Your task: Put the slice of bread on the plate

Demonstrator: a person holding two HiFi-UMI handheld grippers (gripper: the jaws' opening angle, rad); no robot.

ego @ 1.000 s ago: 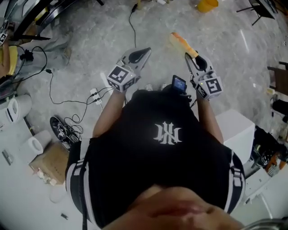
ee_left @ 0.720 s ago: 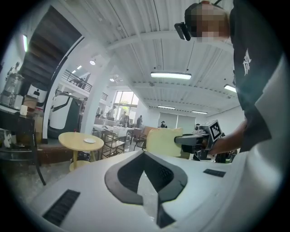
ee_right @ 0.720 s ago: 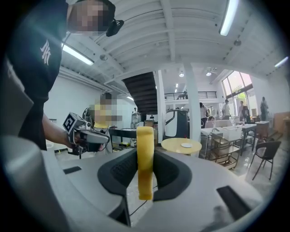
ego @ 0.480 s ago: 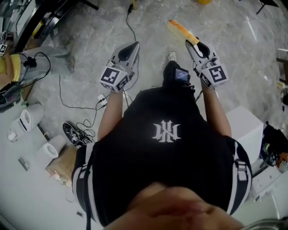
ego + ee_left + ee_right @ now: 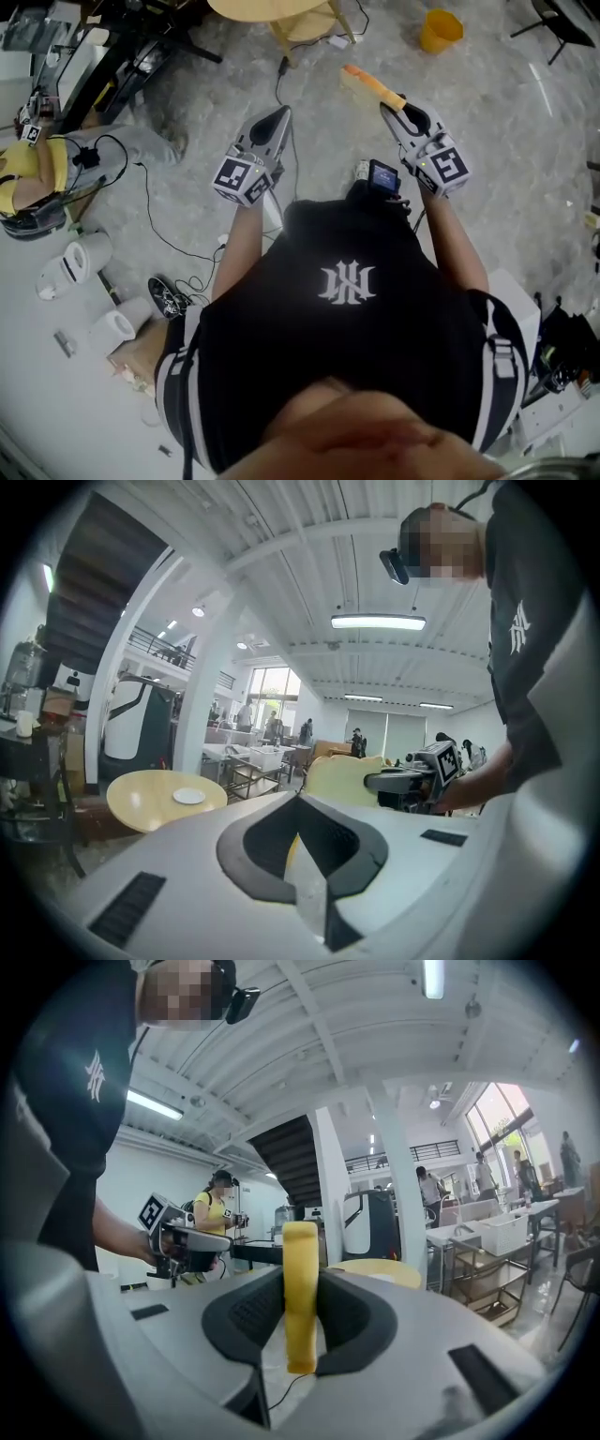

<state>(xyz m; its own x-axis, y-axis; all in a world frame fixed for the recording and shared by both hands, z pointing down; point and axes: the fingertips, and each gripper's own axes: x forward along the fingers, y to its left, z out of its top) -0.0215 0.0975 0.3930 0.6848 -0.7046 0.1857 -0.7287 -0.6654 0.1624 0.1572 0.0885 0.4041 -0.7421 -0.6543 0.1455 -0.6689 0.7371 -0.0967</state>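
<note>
Item: one slice of pale yellow bread with a darker orange crust [image 5: 300, 1297], held on edge by its near end in the right tongs [image 5: 398, 106], whose dark pads are closed narrowly on both faces; most of the slice stands out unsupported beyond the tips. Left tongs [image 5: 279, 116]: drawn nearly together, with nothing carried between them. Destination: a small white round plate [image 5: 188, 797], set on a round pale-yellow wooden table [image 5: 131, 810] – well apart from the slice and ahead of the person, so the carry is judged to be under way and the placing not yet done. Also noted: a black cable [image 5: 278, 73] trailing over the grey stone floor [image 5: 487, 131] between the person and the table. Hazards, as judged: the soft crumb may be torn or bent at the pinch if the slice is swung or squeezed harder; a loose hold may let it drop to the floor; the cable may be caught underfoot – and, the plate being small, a slice released while tilted or off-centre may be left overhanging the rim or on the table.
</note>
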